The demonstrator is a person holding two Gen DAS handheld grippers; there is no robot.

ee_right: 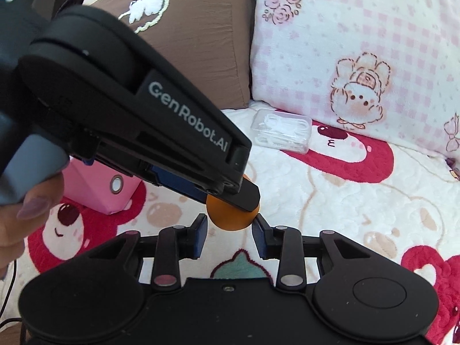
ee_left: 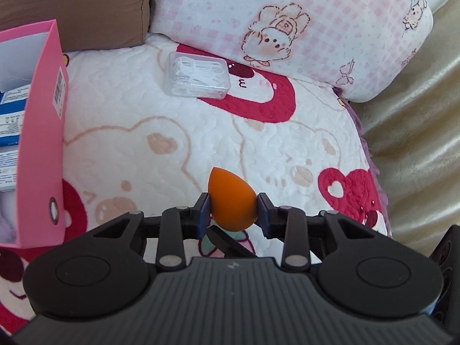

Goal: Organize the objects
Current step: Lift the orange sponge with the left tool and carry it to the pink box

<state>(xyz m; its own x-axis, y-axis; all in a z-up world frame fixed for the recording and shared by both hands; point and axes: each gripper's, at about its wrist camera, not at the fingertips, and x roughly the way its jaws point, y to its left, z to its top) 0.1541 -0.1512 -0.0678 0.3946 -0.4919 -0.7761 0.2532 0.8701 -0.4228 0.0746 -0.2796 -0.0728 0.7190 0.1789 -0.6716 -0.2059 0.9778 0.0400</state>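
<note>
My left gripper is shut on an orange teardrop makeup sponge, held above the bear-print blanket. In the right wrist view the left gripper comes in from the upper left with the sponge under its finger. My right gripper is open, its blue pads on either side just below the sponge; whether they touch it is unclear. A clear plastic box of floss picks lies on the blanket farther back; it also shows in the right wrist view.
A pink paper bag holding blue-and-white boxes stands at the left; its corner shows in the right wrist view. A pink checked pillow and a brown cushion lie behind. A gold bed edge is at the right.
</note>
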